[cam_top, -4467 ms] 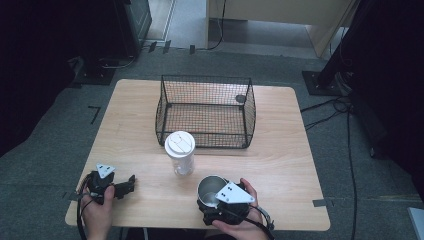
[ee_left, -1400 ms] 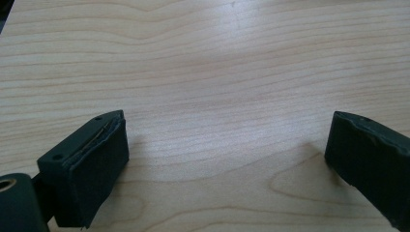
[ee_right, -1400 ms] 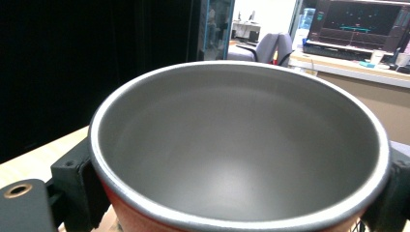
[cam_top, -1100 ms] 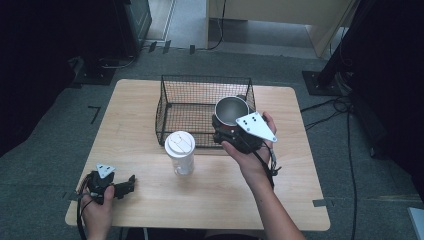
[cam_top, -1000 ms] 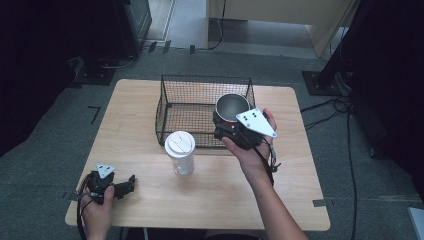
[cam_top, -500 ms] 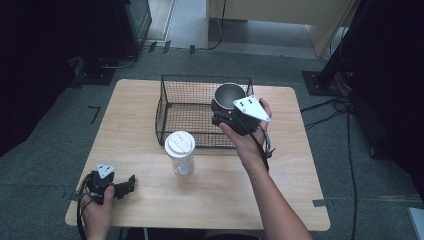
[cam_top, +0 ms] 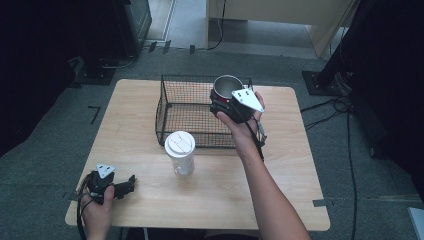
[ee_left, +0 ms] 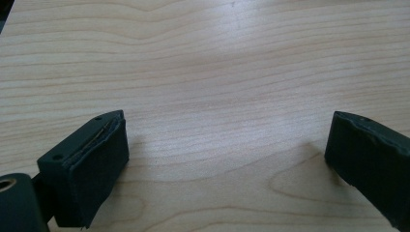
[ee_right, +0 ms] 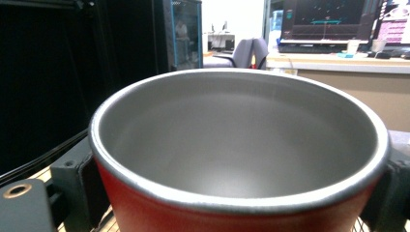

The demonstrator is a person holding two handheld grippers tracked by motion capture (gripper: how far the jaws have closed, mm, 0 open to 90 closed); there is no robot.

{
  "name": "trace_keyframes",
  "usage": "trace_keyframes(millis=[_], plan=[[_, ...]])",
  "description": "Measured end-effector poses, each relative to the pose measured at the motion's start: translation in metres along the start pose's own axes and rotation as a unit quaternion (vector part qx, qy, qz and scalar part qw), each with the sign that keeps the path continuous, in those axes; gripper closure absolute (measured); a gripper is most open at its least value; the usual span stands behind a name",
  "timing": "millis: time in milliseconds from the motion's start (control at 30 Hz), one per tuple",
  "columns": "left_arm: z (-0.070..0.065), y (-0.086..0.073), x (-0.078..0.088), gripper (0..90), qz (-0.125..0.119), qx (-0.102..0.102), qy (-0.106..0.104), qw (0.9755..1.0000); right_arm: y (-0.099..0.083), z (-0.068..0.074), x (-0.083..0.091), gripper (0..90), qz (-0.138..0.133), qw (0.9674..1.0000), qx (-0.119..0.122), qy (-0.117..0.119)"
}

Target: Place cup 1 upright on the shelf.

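One red cup, one wire basket

The cup is red outside with a plain silvery-grey metal inside and rim; the right gripper is black, topped by a pale grey plate; the left gripper, at seven o'clock on the table, is black too, its pads dark charcoal; the basket is black wire mesh; the tumbler is clear with a white lid; the table is light wood with wavy grain.
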State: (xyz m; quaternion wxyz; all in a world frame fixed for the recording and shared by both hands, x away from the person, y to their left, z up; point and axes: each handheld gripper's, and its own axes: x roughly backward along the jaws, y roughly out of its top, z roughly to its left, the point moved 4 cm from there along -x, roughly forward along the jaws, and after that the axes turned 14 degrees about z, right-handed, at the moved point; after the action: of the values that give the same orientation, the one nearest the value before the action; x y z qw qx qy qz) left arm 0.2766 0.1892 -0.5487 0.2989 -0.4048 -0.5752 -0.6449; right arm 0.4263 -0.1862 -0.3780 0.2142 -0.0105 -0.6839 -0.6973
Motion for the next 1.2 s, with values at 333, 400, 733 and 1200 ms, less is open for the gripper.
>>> trace_keyframes(millis=[333, 400, 733, 1200], plan=[[0.000, 0.000, 0.000, 2.5, 0.001, -0.001, 0.000, 1.0000, -0.008, 0.001, -0.039, 7.2, -0.003, 0.9988, 0.047, -0.015], [0.000, 0.000, 0.000, 2.5, 0.001, -0.001, 0.000, 1.0000, -0.008, -0.002, -0.048, 7.2, -0.004, 0.9992, 0.039, -0.014], [0.000, 0.000, 0.000, 2.5, 0.001, -0.001, 0.000, 1.0000, -0.021, -0.013, -0.068, 7.2, 0.025, 0.9995, 0.014, -0.014], [0.000, 0.000, 0.000, 2.5, 0.000, -0.003, -0.001, 1.0000, -0.037, -0.016, -0.092, 7.0, 0.069, 0.9973, 0.017, -0.021]])
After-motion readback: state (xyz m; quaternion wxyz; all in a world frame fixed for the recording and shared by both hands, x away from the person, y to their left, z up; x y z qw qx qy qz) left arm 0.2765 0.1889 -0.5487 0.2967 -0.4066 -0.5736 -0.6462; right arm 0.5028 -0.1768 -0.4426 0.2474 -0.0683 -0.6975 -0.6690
